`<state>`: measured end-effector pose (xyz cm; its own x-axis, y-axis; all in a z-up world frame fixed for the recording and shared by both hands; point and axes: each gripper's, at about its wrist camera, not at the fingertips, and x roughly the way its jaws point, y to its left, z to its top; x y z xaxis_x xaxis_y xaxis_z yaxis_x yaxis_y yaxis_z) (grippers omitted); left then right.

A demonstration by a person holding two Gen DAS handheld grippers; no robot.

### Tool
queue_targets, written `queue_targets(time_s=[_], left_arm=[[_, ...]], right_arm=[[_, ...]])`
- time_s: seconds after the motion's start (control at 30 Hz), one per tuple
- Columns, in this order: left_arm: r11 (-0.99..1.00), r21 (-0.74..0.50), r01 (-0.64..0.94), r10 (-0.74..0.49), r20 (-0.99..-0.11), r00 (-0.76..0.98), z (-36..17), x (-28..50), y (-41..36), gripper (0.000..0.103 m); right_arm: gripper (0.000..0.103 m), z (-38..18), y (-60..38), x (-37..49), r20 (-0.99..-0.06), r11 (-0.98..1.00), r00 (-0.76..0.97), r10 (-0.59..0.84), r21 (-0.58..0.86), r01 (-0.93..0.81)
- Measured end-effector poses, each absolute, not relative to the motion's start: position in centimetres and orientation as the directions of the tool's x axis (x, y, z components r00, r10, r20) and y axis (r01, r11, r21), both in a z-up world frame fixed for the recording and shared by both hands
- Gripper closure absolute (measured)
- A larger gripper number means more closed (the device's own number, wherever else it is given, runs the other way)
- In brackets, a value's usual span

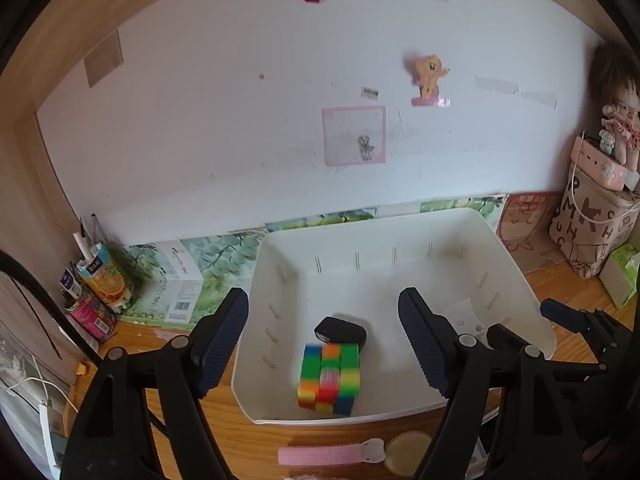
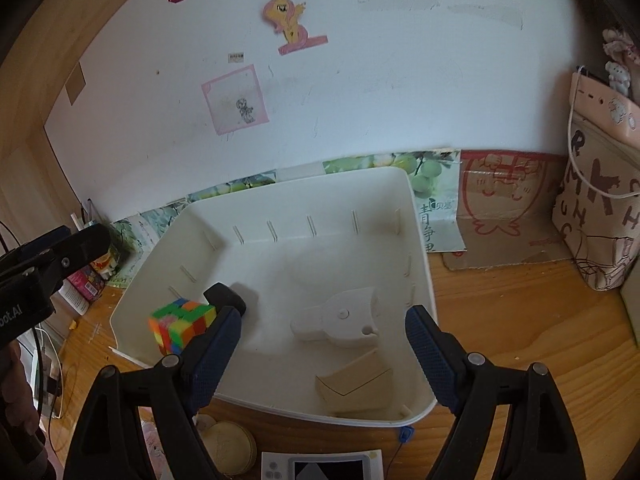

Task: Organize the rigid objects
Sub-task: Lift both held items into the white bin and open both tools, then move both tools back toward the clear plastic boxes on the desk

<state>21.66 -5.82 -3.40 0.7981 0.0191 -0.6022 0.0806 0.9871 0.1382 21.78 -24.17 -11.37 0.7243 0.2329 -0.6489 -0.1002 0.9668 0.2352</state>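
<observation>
I have both claws poised over the near edge of the white plastic bin (image 1: pixel 400 236) on the wooden desk (image 2: pixel 500 312). My left claw (image 1: pixel 324 344) stands wide with nothing between its pads; the puzzle cube (image 1: pixel 330 378) lies below it on the bin floor, near the bin's left wall, with a small black box (image 1: pixel 340 330) touching its far side. My right claw (image 2: pixel 324 356) is spread wide too and holds nothing. Below it in the bin lie a white plastic piece with a round hole (image 2: pixel 340 318) and a pale cardboard packet (image 2: pixel 354 386), close to the front wall.

I judge the cube already stowed, so what is left to gather sits on the desk in front of the bin: a pink strap with a clear clip (image 1: pixel 328 455), a round pale tin lid (image 1: pixel 408 454), and a small white handheld device with a dark screen (image 2: pixel 322 466).

The device looks stiff, light and smooth-faced, so I would take it across its two long edges, not across screen and back, to keep the pads from sliding. The lid is thin and flat against the desk, so it probably needs one pad under its rim or a push to the desk edge first. The strap looks limp; its hard clip is the better place to pinch. None of these looks fragile, though the screen could scratch.
</observation>
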Motion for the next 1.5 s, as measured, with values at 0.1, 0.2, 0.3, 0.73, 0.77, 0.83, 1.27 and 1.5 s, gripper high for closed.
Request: queue_targets(time_s=[0.1, 0.2, 0.3, 0.73, 0.77, 0.83, 1.27, 1.5], left_arm=[[0.989, 0.128, 0.072, 0.017, -0.584, 0.811, -2.6, 20.8, -5.4, 0.022], [0.991, 0.116, 0.065, 0.012, -0.565, 0.825, -1.7, 19.7, -5.0, 0.021], [0.992, 0.111, 0.059, 0.012, -0.547, 0.837, -0.9, 18.6, -4.5, 0.021], [0.995, 0.057, 0.086, -0.045, -0.506, 0.861, 0.6, 12.7, -1.5, 0.019], [0.994, 0.055, 0.090, -0.050, -0.506, 0.861, 0.6, 12.3, -1.3, 0.019], [0.994, 0.047, 0.101, -0.063, -0.507, 0.859, 0.6, 11.4, -0.6, 0.019], [0.983, -0.029, 0.179, -0.161, -0.596, 0.787, -1.7, 8.2, 3.1, 0.018], [0.973, -0.060, 0.223, -0.202, -0.689, 0.696, -4.7, 7.3, 3.8, 0.018]], right_arm=[[0.018, -10.5, -24.2, 21.2, -0.638, 0.967, 0.736, 0.229, 0.234, -0.098], [0.018, -9.4, -24.2, 20.4, -0.620, 0.968, 0.752, 0.223, 0.231, -0.096], [0.018, -8.5, -24.1, 19.6, -0.607, 0.969, 0.765, 0.216, 0.227, -0.093], [0.017, -5.4, -24.2, 13.9, -0.556, 0.974, 0.824, 0.113, 0.226, 0.019], [0.017, -5.4, -24.1, 13.2, -0.556, 0.975, 0.825, 0.101, 0.220, 0.029], [0.017, -5.3, -23.8, 12.1, -0.556, 0.975, 0.827, 0.082, 0.215, 0.048], [0.017, -6.5, -21.3, 6.1, -0.599, 0.964, 0.801, -0.005, 0.210, 0.164], [0.017, -8.0, -20.0, 4.0, -0.644, 0.958, 0.764, -0.038, 0.194, 0.210]])
